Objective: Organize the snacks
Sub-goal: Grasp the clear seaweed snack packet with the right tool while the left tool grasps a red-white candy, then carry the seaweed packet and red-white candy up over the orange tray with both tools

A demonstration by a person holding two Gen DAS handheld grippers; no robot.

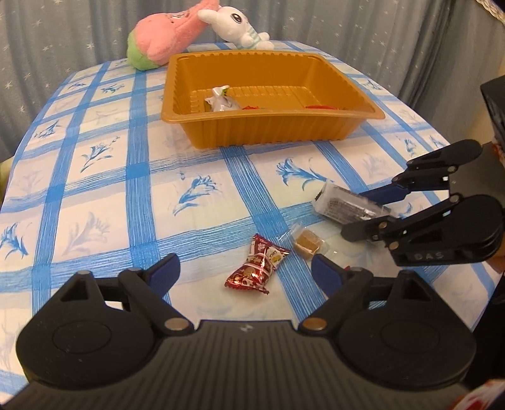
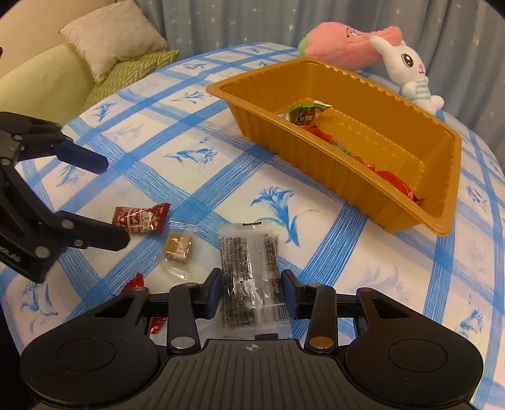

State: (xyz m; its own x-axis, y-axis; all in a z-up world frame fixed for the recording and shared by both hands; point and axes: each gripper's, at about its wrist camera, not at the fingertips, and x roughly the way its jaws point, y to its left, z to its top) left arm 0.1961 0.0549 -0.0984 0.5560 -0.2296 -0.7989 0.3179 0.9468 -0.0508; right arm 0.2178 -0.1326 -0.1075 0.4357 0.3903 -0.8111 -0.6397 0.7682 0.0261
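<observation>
My right gripper (image 2: 252, 291) straddles the dark sesame bar (image 2: 247, 274), not yet pinching, for transfer to the gold tray (image 2: 341, 164); my left gripper (image 1: 243, 271) waits spread over the red candy (image 1: 257, 266).

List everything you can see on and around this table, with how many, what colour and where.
tray: one, gold plastic, far side of the table, several wrapped snacks inside
red candy: one, red wrapper, on the cloth in front of the left gripper
caramel sweet: one, brown in clear wrap, between the red candy and the dark packet
dark packet: one, clear with black contents, between the right gripper's fingers
tablecloth: one, white with blue checks
pink plush: one, pink and green, behind the tray
white rabbit plush: one, beside the pink plush
cushion: one, beige, on the green sofa
curtain: grey, starred
left gripper: open
right gripper: open, straddling the dark packet
</observation>
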